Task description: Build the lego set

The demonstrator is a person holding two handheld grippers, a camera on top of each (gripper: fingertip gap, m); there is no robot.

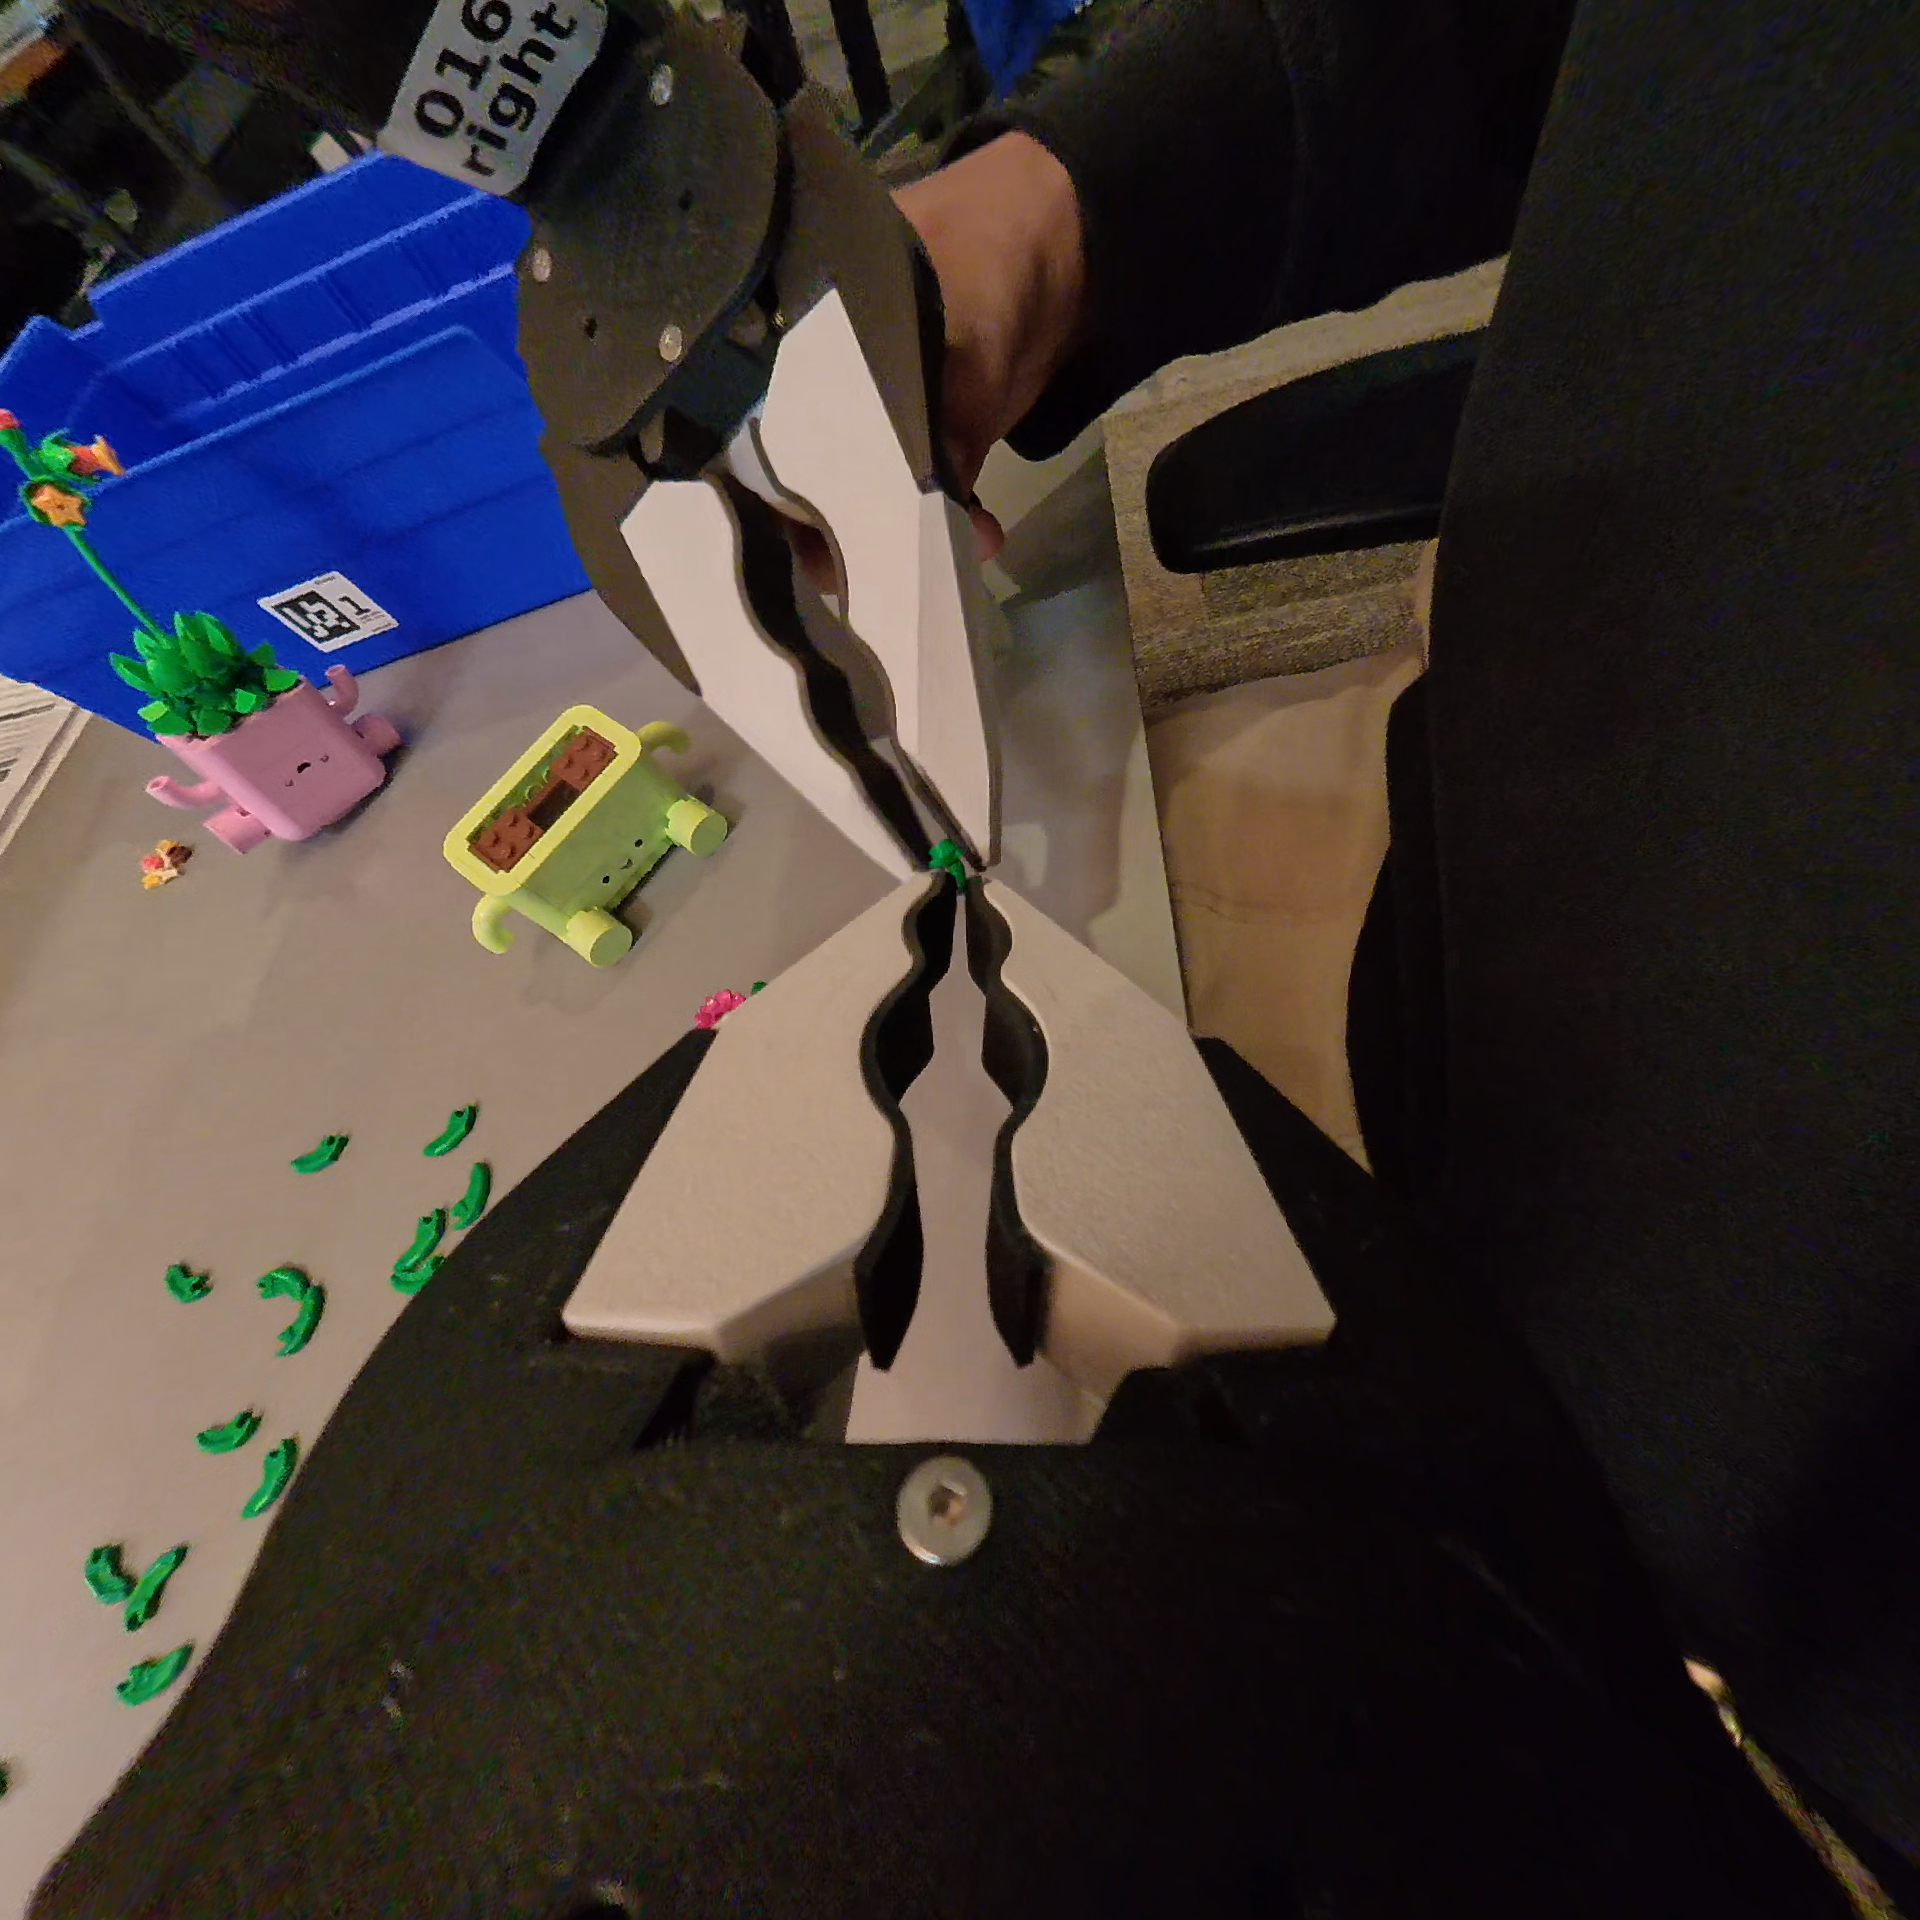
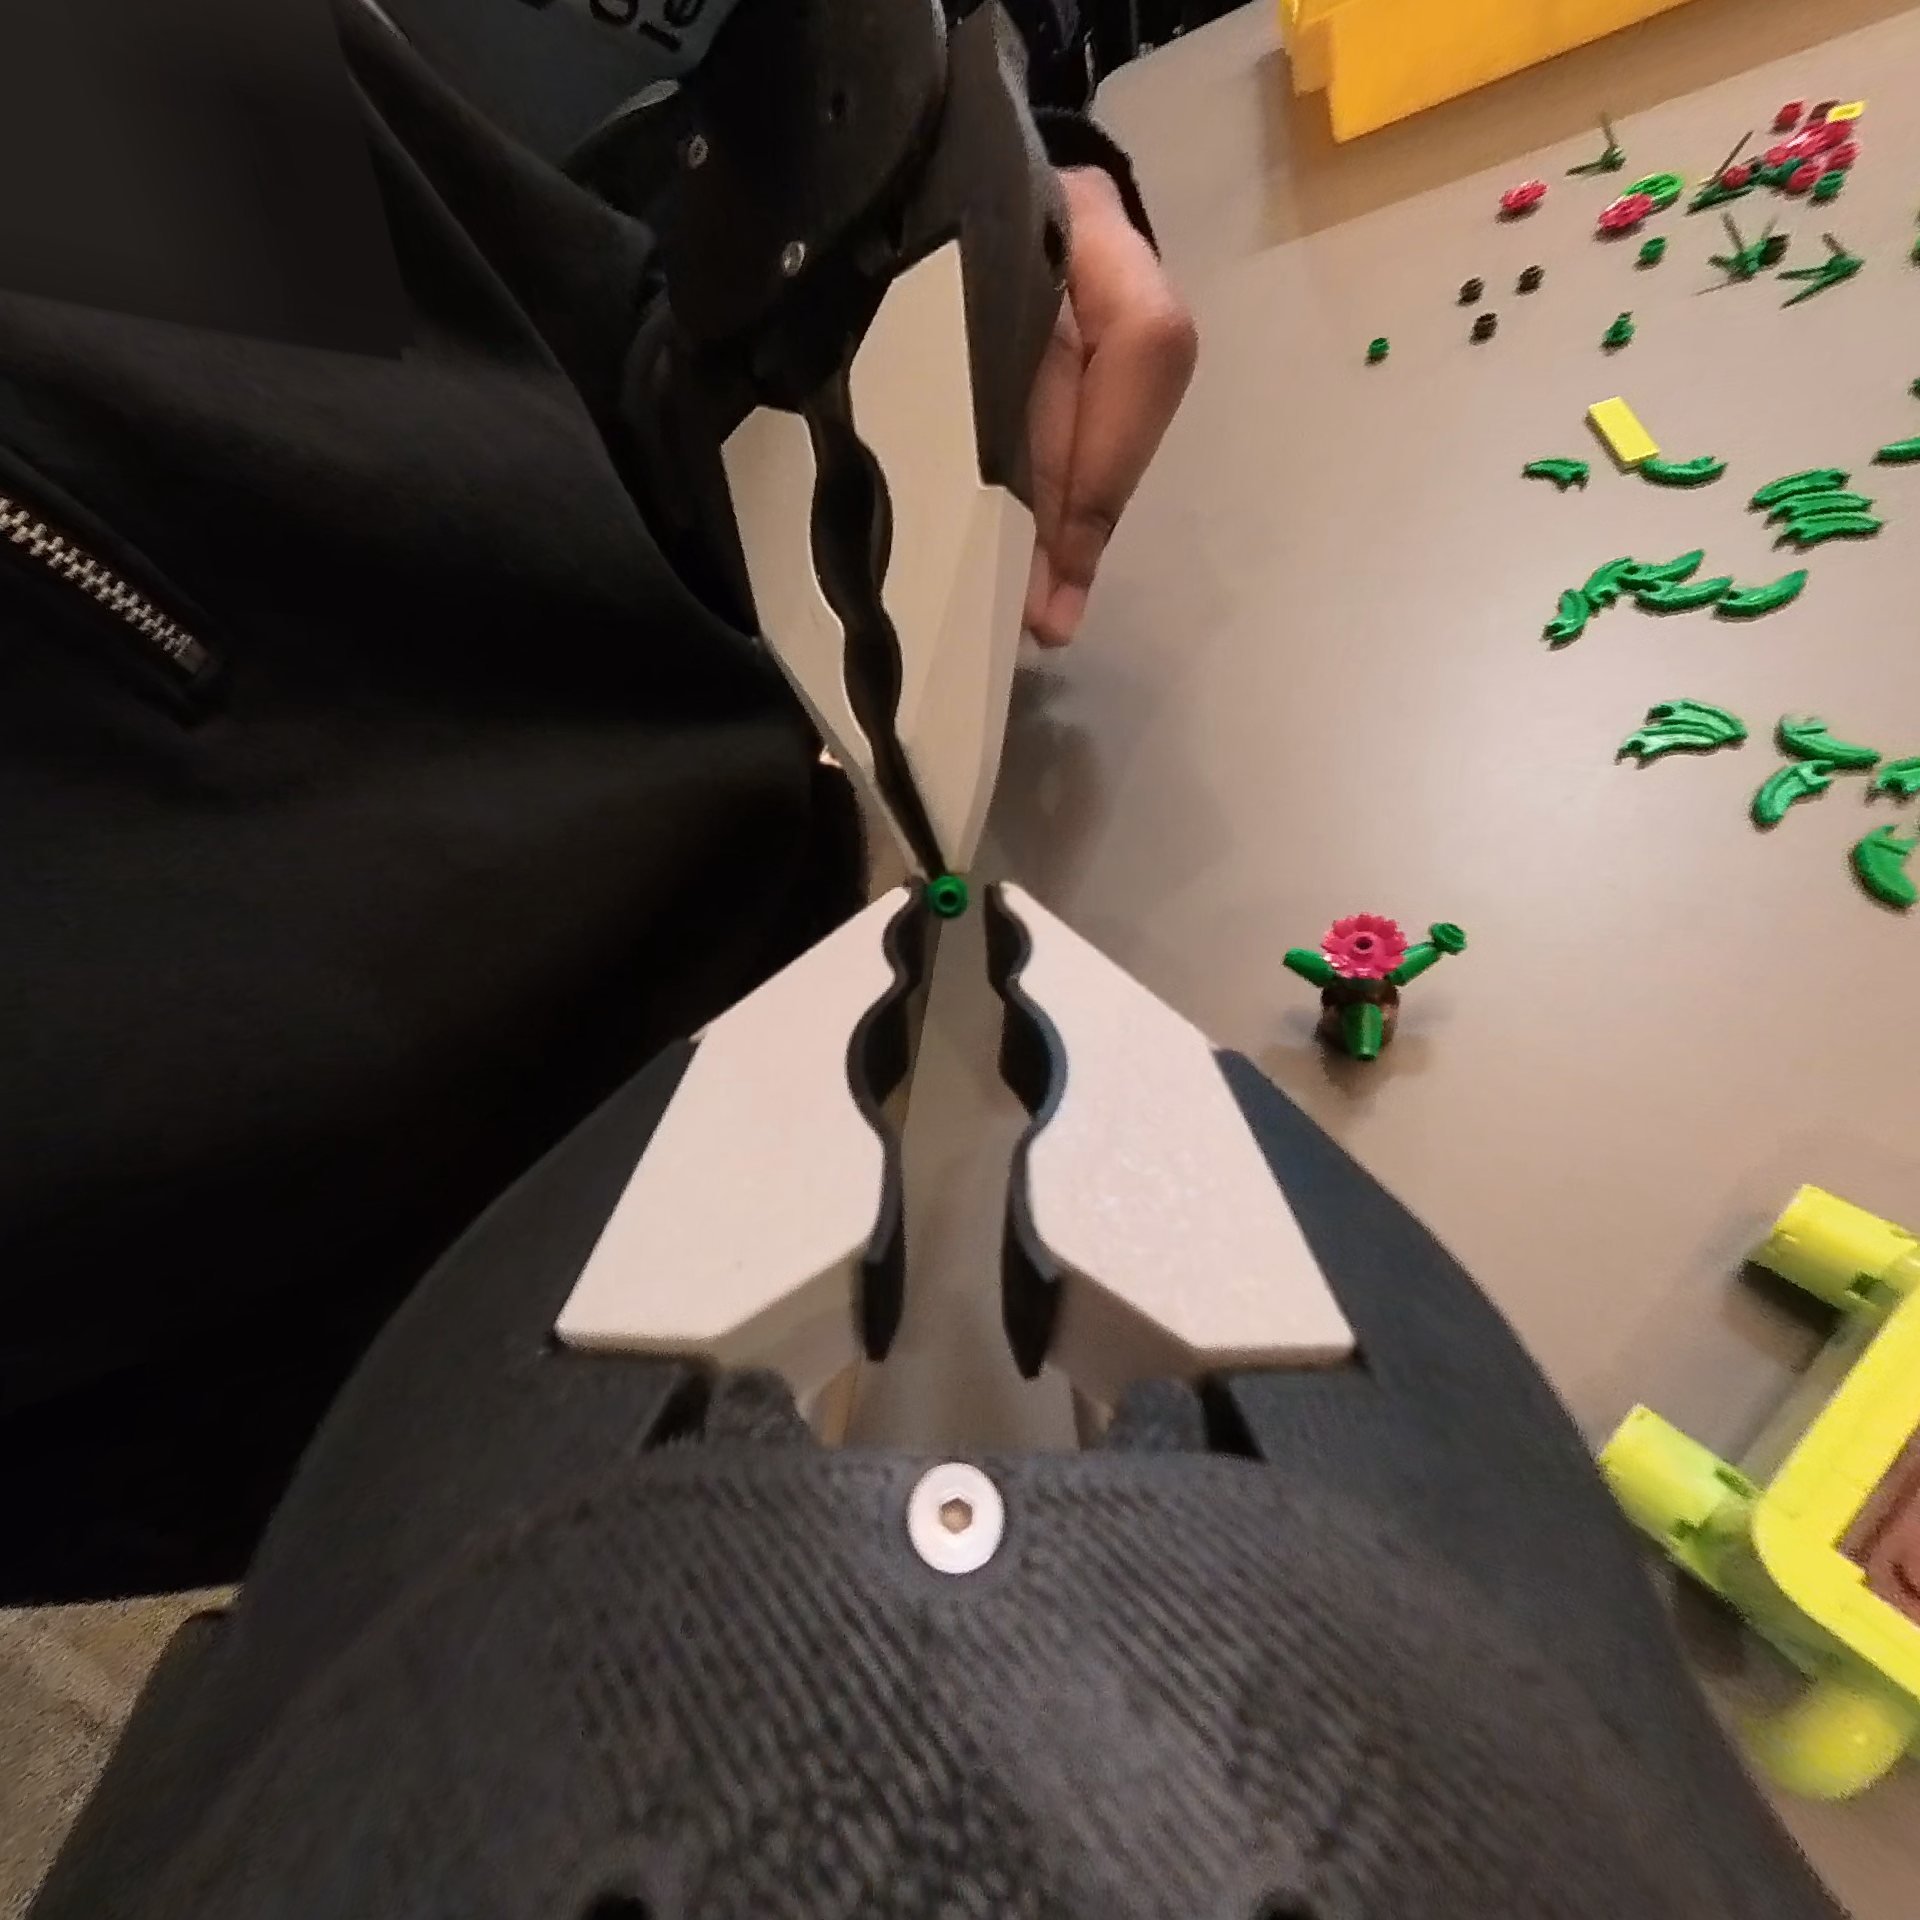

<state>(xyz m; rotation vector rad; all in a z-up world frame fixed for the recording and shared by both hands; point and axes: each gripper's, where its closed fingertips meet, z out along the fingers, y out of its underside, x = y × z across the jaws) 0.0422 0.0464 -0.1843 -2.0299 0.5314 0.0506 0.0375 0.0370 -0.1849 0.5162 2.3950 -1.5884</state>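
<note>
My left tongs point(image 1: 951, 883) and right tongs point(image 2: 951, 899) meet tip to tip, both clamped on tiny green stud piece point(image 2: 947, 894). Grey table point(image 1: 260, 1039): loose green leaves point(image 1: 301, 1309), lime pot point(image 1: 582, 831), blue bin point(image 1: 312, 416).

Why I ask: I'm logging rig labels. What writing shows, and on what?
White label on the right claw's body: printed, not repeated here.
White sticker on the blue bin: square code and small mark, not repeated.
Printed sheet at the table's left edge: too blurred to read.

grey tabletop point(image 1: 156, 1039); blue bins point(image 1: 312, 416) at its far edge; grey carpet point(image 1: 1278, 623) below.
</note>
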